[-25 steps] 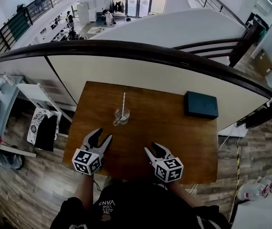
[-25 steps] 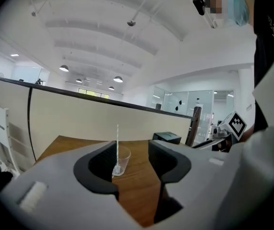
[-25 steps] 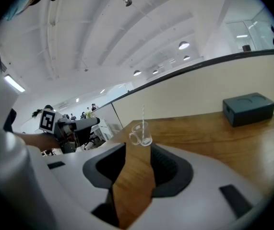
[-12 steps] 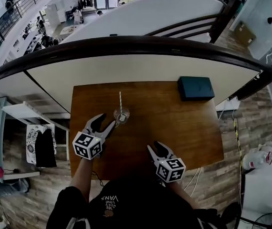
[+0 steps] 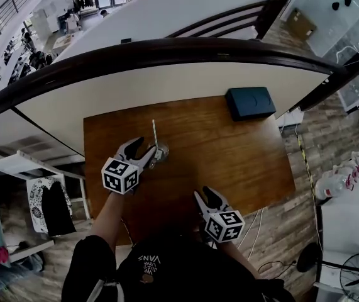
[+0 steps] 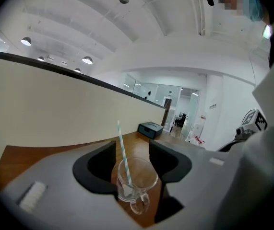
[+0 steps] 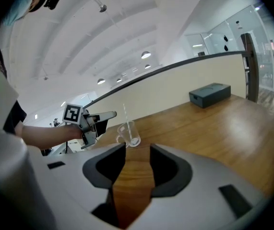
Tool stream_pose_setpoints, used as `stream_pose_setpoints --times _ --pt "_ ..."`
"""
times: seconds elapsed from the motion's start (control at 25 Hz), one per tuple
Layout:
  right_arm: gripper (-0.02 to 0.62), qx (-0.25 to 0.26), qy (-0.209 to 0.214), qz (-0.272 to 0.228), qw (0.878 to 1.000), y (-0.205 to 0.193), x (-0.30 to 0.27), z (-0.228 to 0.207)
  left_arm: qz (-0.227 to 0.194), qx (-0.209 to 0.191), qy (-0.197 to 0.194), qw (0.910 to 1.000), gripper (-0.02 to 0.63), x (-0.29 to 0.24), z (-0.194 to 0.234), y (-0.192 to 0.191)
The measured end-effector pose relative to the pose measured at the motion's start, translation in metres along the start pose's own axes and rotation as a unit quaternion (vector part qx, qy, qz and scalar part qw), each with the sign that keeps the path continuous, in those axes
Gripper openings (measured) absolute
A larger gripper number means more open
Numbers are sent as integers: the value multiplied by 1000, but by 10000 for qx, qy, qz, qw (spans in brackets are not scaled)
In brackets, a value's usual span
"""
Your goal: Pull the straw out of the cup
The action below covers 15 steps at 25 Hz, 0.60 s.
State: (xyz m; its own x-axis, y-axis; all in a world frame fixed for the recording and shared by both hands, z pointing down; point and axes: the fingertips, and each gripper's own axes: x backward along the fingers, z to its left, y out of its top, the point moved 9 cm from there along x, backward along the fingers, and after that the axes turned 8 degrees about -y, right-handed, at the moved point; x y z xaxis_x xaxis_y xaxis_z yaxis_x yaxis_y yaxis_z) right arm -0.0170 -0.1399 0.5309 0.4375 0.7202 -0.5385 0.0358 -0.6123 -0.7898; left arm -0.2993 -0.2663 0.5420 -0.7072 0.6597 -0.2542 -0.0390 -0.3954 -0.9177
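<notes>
A clear glass cup [image 5: 160,153] with a handle stands on the brown table [image 5: 229,150], left of the middle. A striped straw [image 5: 154,134] leans in it. My left gripper [image 5: 139,154] has come up to the cup from the near left. In the left gripper view the cup [image 6: 136,178] and straw [image 6: 122,147] sit at the mouth of the left gripper [image 6: 132,151]. Its jaws have just been opening; they flank the glass without pressing it. My right gripper [image 5: 205,197] hangs open and empty at the near edge. Its own view shows the cup [image 7: 128,133] farther off.
A dark box [image 5: 249,102] lies at the table's far right corner. A cream partition with a dark rail [image 5: 166,52] runs along the far edge. Wooden floor [image 5: 298,187] surrounds the table, and a white rack [image 5: 34,181] stands to its left.
My left gripper has travelled forward from the near edge up to the cup, its jaws now on either side of the glass. The right gripper has stayed near the front edge.
</notes>
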Motion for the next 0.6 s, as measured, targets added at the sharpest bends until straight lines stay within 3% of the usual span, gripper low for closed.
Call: stream_pose_setpoints --times 0.6 --pt "133 -97 -368 152 9992 -27 1 21 454 -197 -710 9962 201 -54 33 -12"
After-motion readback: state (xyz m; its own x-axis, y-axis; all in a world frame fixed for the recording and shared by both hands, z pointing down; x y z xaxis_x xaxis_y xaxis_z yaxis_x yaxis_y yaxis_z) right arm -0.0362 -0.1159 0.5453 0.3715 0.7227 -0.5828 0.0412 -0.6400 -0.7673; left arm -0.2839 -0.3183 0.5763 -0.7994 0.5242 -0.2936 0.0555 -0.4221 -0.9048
